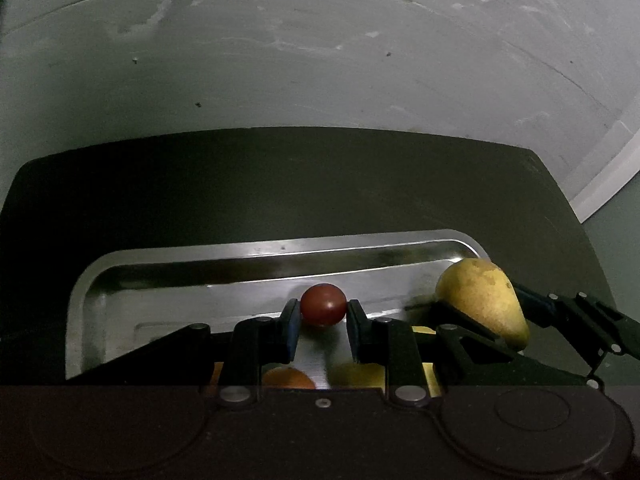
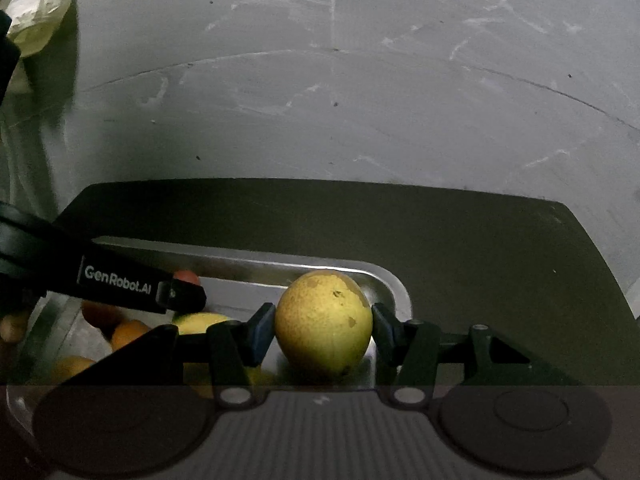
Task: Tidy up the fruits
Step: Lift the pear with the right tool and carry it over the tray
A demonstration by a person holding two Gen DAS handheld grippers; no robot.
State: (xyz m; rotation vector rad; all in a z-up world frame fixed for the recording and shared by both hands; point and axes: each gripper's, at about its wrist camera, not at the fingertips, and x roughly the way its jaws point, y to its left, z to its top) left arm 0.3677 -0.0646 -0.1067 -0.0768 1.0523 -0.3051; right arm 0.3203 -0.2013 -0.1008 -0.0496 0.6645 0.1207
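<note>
A small dark red round fruit (image 1: 323,305) sits between the tips of my left gripper (image 1: 322,314), whose blue pads press it from both sides just above the steel tray (image 1: 86,280). In the right wrist view, my right gripper (image 2: 323,322) is shut on a yellow speckled pear (image 2: 323,324) over the tray's far right corner (image 2: 394,284). The same pear (image 1: 480,300) shows at the right of the left wrist view, tilted between black fingers (image 1: 536,306). The left gripper's finger (image 2: 182,294) reaches in from the left with the red fruit (image 2: 186,277) behind it.
Several orange fruits (image 2: 128,332) and yellow fruits (image 2: 200,322) lie in the tray's near left part. The tray rests on a dark tabletop (image 1: 280,184) against a scuffed grey wall (image 1: 320,60). A crumpled pale bag (image 2: 36,8) is at the upper left.
</note>
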